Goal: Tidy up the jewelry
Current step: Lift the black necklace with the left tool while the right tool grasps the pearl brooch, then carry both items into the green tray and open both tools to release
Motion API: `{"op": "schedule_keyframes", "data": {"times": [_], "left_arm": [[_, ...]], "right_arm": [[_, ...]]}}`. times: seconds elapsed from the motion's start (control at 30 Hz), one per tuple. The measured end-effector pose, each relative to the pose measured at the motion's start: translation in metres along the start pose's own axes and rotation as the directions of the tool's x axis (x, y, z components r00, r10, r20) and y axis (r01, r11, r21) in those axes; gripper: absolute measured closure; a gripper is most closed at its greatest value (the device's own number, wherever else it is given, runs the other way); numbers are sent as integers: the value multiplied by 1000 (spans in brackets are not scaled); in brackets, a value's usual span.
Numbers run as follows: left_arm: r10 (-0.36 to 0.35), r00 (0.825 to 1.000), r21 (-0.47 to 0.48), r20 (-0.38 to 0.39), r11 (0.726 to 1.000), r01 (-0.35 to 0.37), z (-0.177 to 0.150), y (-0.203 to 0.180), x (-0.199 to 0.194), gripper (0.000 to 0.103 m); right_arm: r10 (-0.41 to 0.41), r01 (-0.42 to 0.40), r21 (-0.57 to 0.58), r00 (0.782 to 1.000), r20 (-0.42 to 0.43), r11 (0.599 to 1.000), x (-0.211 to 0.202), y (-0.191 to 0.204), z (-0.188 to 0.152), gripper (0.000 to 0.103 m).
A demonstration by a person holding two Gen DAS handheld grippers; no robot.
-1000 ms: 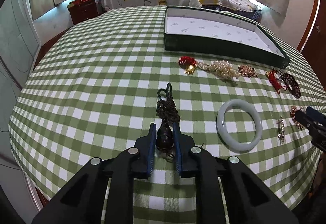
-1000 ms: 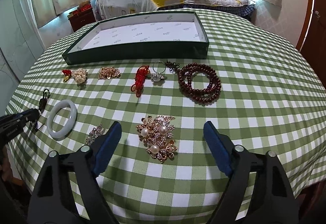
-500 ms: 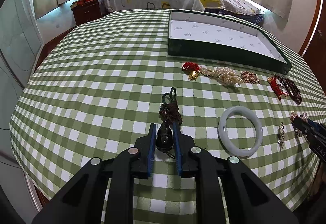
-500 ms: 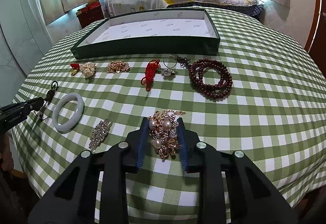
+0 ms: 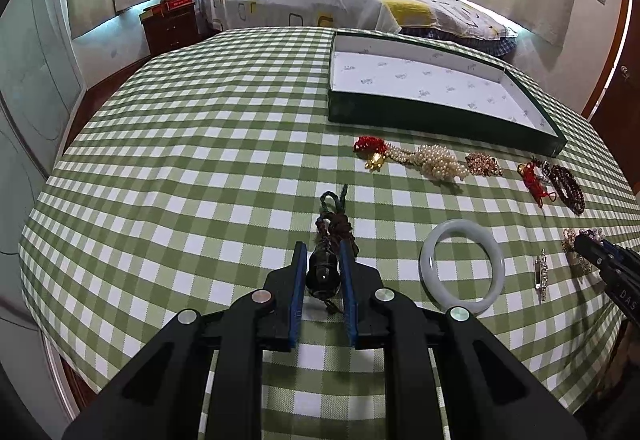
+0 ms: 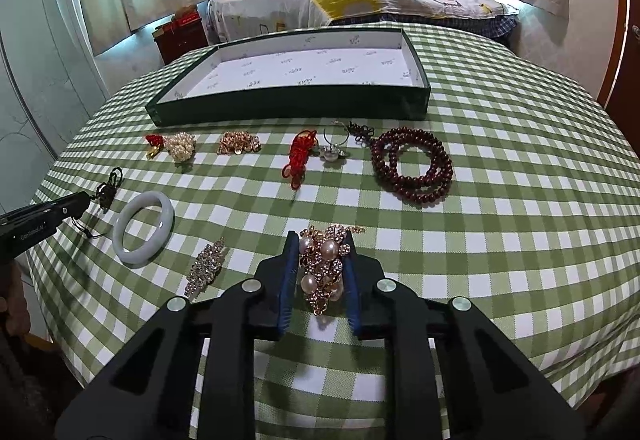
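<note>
My left claw (image 5: 323, 276) pinches one glossy dark pendant (image 5: 322, 274), its knotted cord trailing toward the shallow green tray (image 5: 440, 121). My right claw (image 6: 319, 274) clamps one sparkly gold brooch (image 6: 322, 268) with pearls. One smooth pale bangle (image 6: 143, 228) lies on the checked worktop (image 6: 500, 240), nearer me than the tray
</note>
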State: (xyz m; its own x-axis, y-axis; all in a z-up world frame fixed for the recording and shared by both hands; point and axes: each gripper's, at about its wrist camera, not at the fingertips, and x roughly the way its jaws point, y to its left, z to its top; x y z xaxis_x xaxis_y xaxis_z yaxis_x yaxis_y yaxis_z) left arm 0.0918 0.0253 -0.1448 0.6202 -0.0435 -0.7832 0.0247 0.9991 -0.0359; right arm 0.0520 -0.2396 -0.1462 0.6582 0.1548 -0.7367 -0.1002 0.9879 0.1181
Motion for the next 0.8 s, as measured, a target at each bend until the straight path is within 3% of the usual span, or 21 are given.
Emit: {"op": "schedule_keyframes", "data": {"times": [0.8], "left_arm": [[-10,992,10,127,1000,9,29,-10,-41,86]], "right_arm": [[33,-33,-2,995,97,999,-27,5,22,82]]}}
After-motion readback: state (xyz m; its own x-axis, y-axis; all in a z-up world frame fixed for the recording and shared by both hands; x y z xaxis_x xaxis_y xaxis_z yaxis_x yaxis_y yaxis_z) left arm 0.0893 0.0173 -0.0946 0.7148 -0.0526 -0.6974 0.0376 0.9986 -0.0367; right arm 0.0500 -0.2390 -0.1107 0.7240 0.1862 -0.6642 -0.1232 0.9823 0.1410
